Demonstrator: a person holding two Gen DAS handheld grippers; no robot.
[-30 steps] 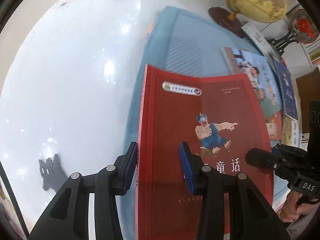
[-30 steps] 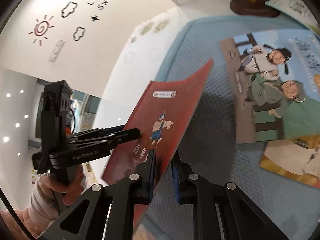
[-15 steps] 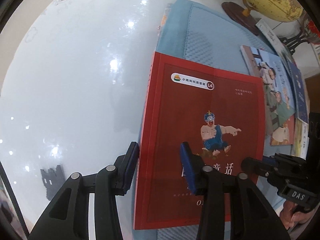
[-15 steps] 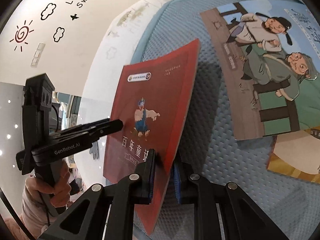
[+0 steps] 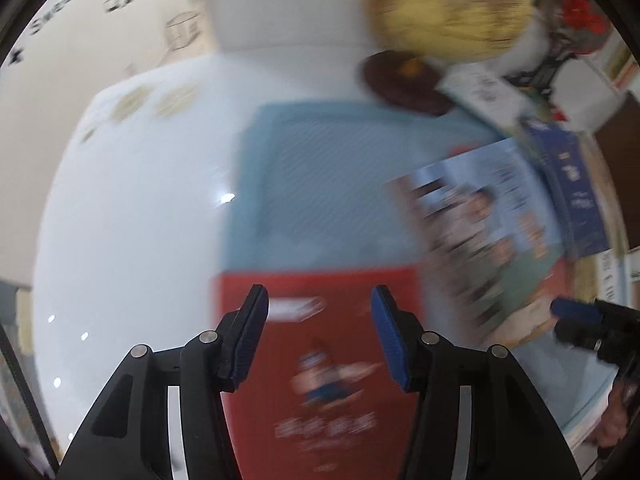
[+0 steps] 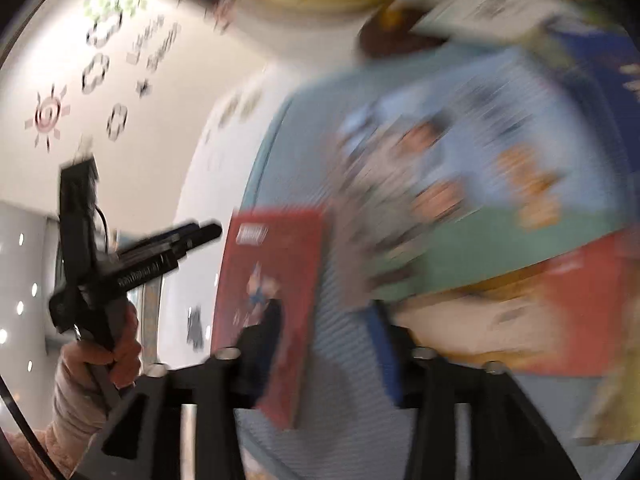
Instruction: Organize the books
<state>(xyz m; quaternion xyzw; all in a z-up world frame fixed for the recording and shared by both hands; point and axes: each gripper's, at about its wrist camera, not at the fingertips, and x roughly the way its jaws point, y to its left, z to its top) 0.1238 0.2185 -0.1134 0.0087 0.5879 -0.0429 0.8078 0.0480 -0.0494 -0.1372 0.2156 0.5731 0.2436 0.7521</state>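
Observation:
A red book (image 5: 320,380) with a cartoon figure on its cover lies flat on the blue mat (image 5: 320,180). My left gripper (image 5: 320,312) hovers over the book's far end with its jaws opening, and the pads touch nothing. In the right wrist view the red book (image 6: 276,264) lies low on the left. My right gripper (image 6: 322,320) is over the book's right edge, its jaws opening, pads off the cover. The left gripper (image 6: 200,234), held by a hand, is off to the left. Both views are blurred by motion.
An illustrated book with a light blue and green cover (image 5: 488,240) lies right of the red one, with a dark blue book (image 5: 572,184) beyond it. A globe (image 5: 448,12) on a brown base (image 5: 400,76) stands at the mat's far edge. White tabletop (image 5: 132,220) spreads to the left.
Both grippers have let go of the red book, which now lies flat on the mat. Both jaws have widened, and both views have swung up towards the globe.

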